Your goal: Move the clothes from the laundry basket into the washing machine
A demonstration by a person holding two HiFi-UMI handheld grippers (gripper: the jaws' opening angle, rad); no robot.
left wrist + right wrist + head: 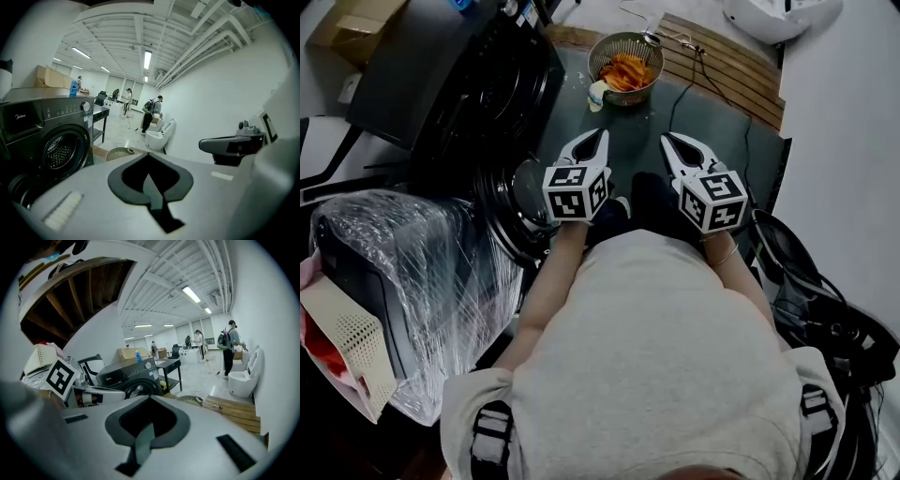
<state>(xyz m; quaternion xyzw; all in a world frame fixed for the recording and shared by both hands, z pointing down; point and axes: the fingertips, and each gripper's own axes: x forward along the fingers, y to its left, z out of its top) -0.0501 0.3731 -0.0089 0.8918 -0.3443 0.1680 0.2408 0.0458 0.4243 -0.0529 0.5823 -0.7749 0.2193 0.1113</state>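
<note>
We hold the left gripper (pixel 598 137) and the right gripper (pixel 667 139) side by side, both claws pinched shut on nothing. The orange clothes (pixel 628 70) lie in the laundry basket (pixel 630 97) on the floor ahead, well apart from the tips. The washing machine (pixel 459 84) stands at our left. A black cable (pixel 678 97) trails between the right gripper and the basket, beside wooden slats (pixel 731 70).
</note>
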